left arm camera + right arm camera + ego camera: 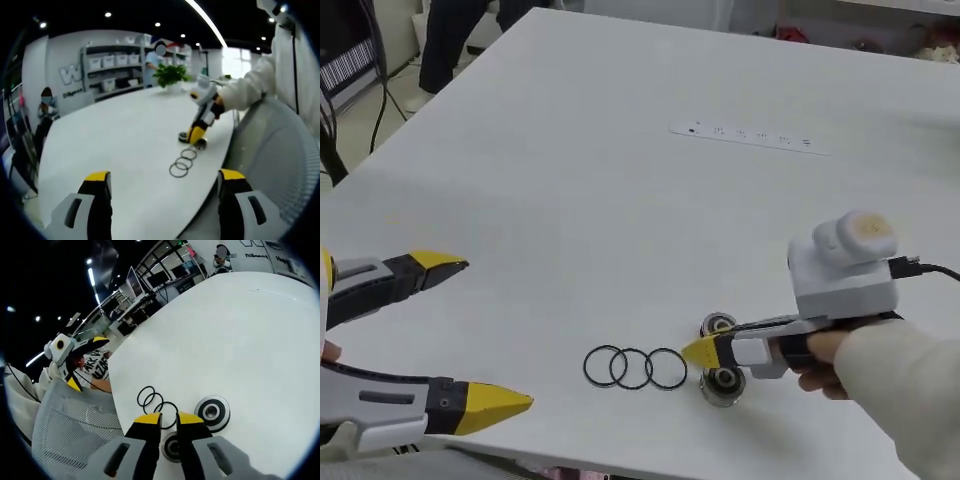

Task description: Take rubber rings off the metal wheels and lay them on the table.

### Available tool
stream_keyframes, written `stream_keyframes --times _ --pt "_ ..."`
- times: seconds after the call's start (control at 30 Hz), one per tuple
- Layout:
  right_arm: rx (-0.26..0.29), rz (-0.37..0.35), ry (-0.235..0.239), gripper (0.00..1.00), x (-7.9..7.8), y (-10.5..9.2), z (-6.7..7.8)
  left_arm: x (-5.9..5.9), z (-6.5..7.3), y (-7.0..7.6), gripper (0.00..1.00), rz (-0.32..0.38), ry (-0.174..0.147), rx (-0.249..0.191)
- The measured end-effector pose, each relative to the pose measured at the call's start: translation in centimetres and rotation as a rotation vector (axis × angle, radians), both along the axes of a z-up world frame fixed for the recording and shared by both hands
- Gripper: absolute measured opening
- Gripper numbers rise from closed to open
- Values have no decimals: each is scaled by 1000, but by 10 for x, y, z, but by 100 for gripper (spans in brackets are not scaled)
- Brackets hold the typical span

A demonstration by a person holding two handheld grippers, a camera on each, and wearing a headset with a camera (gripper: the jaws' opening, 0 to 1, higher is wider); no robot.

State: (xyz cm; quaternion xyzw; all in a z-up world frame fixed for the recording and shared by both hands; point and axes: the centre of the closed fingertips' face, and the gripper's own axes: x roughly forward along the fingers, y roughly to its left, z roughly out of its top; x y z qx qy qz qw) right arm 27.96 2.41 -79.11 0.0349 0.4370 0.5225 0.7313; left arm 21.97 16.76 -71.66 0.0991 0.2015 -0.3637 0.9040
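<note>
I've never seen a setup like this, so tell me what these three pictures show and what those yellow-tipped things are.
No robot here: a person holds hand tongs, one pair per hand. One picture comes from a camera on the person's head, looking down at the table; the other two come from cameras riding on the tongs. The left tongs are wide open and hold nothing. The right tongs are nearly closed, tips at two metal wheels; whether they pinch anything I can't tell. Three black rubber rings lie in a row on the table beside the wheels.
</note>
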Motion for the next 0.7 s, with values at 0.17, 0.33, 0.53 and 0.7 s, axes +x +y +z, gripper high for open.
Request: stream_keyframes --times 0.17,0.33,0.53,0.7 --pt "10 -11 -7 11 2 -2 5 -1 2 0 89 3 -2 4" --pt "22 -24 -20 11 6 -4 11 -2 3 0 89 6 -6 7" --pt "45 -47 -38 12 13 -8 19 -2 5 0 89 6 -8 14" --pt "65 -69 -54 12 20 -11 27 0 9 0 89 2 -15 19"
